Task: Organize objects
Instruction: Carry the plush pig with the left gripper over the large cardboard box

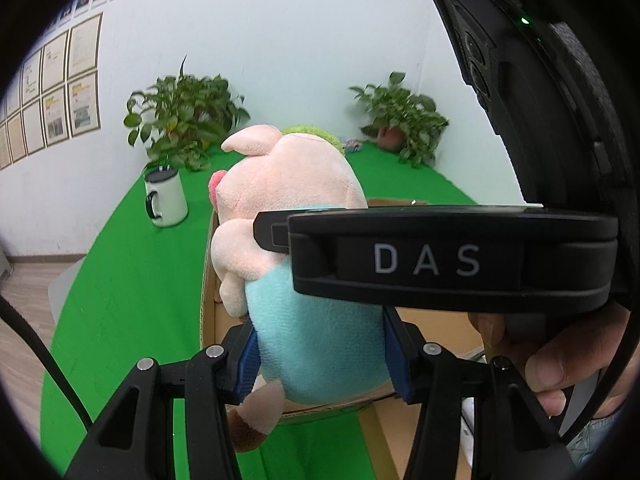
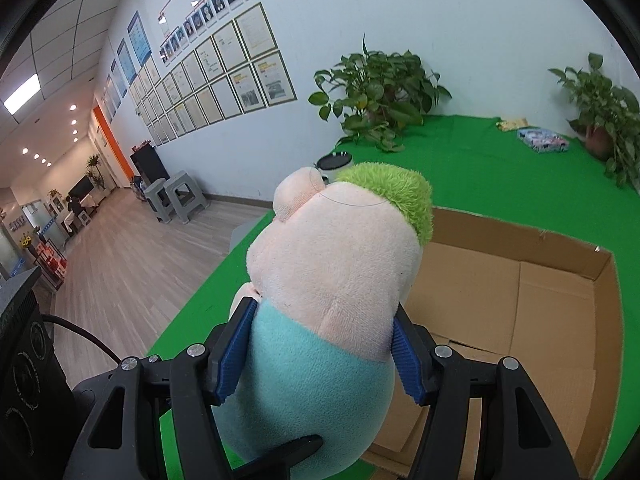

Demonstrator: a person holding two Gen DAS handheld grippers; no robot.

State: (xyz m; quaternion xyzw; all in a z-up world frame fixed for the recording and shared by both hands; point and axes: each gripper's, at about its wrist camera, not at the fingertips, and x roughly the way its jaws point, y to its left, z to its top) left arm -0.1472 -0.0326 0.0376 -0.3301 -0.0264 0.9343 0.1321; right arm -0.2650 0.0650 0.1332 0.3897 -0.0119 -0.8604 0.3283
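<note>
A plush pig point(image 1: 288, 216) with a pink head, green hair tuft and light blue body is held by both grippers above the left edge of an open cardboard box point(image 2: 520, 304). My left gripper point(image 1: 320, 356) is shut on the pig's blue lower body. My right gripper point(image 2: 320, 352) is shut on the pig point(image 2: 336, 264) at the join of head and body. The right gripper's black body, marked DAS point(image 1: 428, 260), crosses the left wrist view over the pig. A hand point(image 1: 560, 364) grips its handle.
The box stands on a green table cover point(image 2: 460, 160). A white mug point(image 1: 166, 198) with a black handle stands left of the box. Two potted plants point(image 2: 380, 88) point(image 2: 604, 116) stand at the back by the wall. Small flat packets point(image 2: 542, 140) lie at the back.
</note>
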